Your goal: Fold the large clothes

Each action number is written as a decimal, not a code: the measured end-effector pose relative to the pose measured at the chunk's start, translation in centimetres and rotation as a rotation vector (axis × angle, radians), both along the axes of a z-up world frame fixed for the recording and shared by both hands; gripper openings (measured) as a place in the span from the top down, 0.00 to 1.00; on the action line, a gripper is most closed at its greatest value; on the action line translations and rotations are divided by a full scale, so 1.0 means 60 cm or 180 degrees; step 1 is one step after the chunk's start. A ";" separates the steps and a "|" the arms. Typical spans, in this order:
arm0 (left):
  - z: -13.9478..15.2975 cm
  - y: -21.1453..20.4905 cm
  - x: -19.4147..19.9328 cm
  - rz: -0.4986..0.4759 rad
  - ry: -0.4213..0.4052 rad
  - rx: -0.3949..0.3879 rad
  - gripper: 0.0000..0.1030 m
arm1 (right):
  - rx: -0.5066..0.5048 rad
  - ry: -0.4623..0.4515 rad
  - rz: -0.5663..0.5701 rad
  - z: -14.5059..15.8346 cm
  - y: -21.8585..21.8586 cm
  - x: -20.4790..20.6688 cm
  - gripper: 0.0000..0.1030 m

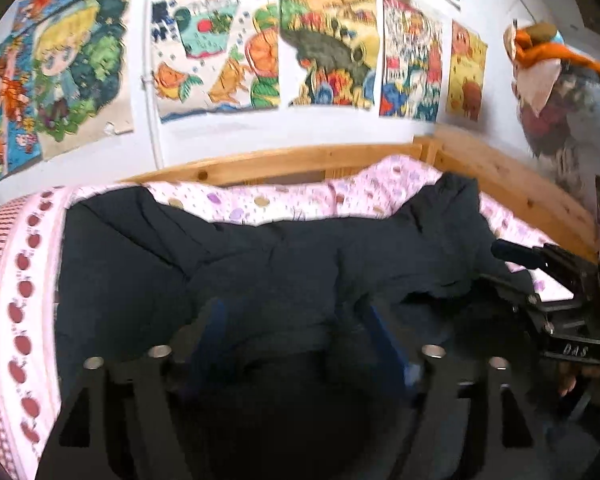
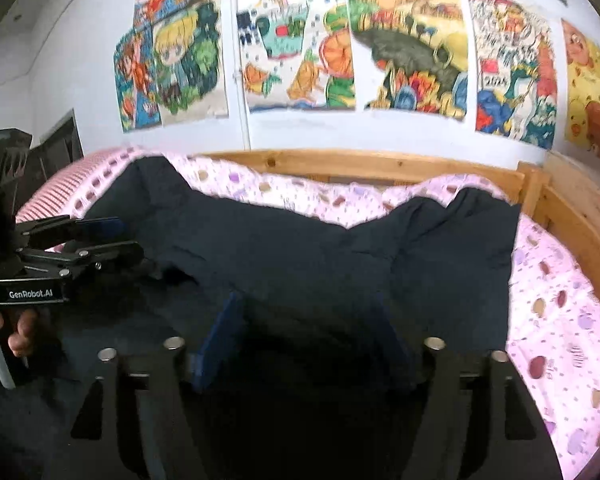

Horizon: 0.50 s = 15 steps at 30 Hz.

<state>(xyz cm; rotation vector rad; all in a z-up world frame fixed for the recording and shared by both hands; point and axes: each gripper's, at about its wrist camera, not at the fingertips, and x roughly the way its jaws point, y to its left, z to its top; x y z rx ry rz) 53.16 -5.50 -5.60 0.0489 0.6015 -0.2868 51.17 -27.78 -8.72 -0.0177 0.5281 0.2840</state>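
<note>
A large dark navy garment (image 1: 260, 264) lies spread and wrinkled across a bed, its far edge bunched into two raised corners (image 2: 472, 216). My left gripper (image 1: 296, 320) stands over its near part, blue-padded fingers (image 1: 210, 320) wide apart and open, the cloth lying loose beneath them. My right gripper (image 2: 306, 328) hangs likewise over the garment (image 2: 300, 248), open, with its blue pads (image 2: 220, 332) apart. Each gripper shows in the other's view: the right gripper (image 1: 508, 270) at the right edge, the left gripper (image 2: 116, 238) at the left edge, held by a hand (image 2: 20, 332).
The pink dotted sheet (image 2: 560, 300) covers the bed inside a wooden frame (image 1: 300, 160). A striped, apple-patterned cover (image 1: 20, 300) lies at the left. Coloured drawings (image 2: 300, 48) fill the white wall behind. A bundle of hanging clothes (image 1: 556, 96) is at the right.
</note>
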 end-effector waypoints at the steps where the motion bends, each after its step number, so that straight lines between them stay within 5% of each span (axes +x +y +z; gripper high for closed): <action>1: 0.009 0.001 -0.006 0.0006 -0.0030 -0.0042 0.19 | -0.0014 -0.0035 -0.0016 0.010 0.000 -0.008 0.29; 7: 0.065 0.015 -0.054 0.0169 -0.0164 -0.0207 0.06 | -0.0055 -0.0253 -0.0074 0.077 0.000 -0.064 0.14; 15: 0.121 0.040 -0.156 0.0365 -0.0386 -0.0010 0.00 | -0.0099 -0.0405 -0.0156 0.142 0.009 -0.142 0.04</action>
